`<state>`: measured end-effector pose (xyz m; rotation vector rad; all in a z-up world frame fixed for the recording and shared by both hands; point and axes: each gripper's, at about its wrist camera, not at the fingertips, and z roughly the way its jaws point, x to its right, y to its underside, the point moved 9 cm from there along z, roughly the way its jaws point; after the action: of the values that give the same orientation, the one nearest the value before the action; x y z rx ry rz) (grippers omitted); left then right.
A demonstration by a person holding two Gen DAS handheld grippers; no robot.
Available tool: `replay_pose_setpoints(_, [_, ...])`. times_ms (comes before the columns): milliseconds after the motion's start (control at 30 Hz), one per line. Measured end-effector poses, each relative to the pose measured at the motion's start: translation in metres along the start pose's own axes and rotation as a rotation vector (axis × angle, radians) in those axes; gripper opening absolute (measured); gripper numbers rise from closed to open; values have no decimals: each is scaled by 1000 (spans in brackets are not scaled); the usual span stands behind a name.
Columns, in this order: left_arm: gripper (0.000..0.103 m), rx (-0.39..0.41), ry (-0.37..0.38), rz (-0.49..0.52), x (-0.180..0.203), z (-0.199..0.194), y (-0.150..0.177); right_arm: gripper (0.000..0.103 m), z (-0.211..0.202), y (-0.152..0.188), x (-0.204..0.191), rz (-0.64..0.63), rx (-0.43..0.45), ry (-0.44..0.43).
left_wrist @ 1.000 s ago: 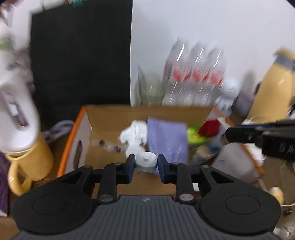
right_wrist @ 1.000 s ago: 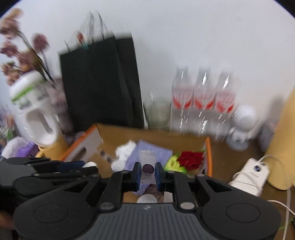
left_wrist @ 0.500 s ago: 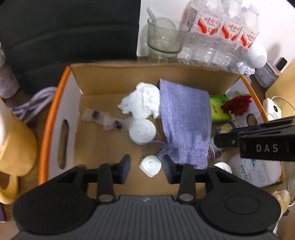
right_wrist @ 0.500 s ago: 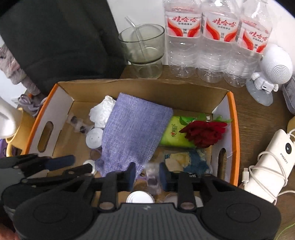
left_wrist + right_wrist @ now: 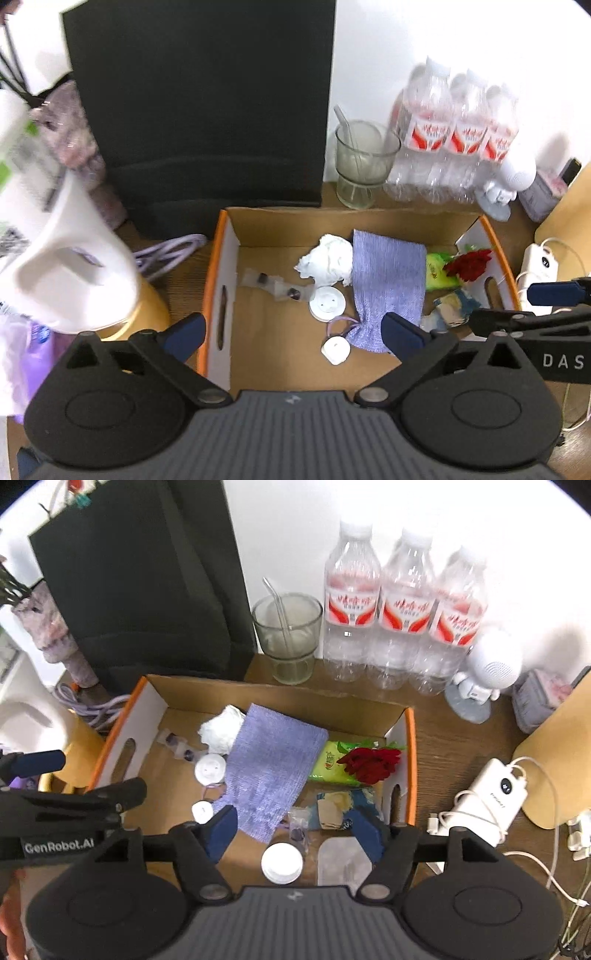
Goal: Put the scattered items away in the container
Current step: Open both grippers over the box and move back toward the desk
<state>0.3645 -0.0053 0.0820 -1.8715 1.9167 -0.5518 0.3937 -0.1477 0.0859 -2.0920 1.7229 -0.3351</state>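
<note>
Left wrist view: my left gripper [image 5: 293,334] and right gripper [image 5: 291,827] hang over the cardboard box [image 5: 332,221], jaws opening and empty, purple pouch [image 5: 386,284] at one o'clock.

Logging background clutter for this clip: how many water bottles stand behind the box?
3, in a row against the wall behind the box: left bottle, middle bottle, right bottle, right of the glass. None seems hidden.

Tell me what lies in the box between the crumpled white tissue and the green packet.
The purple cloth pouch lies between the crumpled tissue and the green packet, shown best in the right wrist view.
</note>
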Motion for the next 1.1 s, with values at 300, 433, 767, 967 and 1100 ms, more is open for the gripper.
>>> replay_pose_setpoints(300, [103, 114, 6, -19, 1, -53, 12, 79, -61, 15, -11, -25, 115, 7])
replay_pose_setpoints(433, [103, 145, -22, -2, 2, -68, 23, 79, -77, 29, -14, -52, 144, 27])
replay_pose_setpoints(767, [103, 408, -51, 6, 13, -113, 60, 80, -108, 72, -18, -34, 398, -26])
replay_pose_setpoints(967, [103, 463, -15, -25, 13, -115, 85, 80, -111, 100, -17, -18, 458, -41])
replay_pose_setpoints(1100, [103, 493, -17, -8, 11, -119, 114, 81, -113, 130, -14, -24, 506, -50])
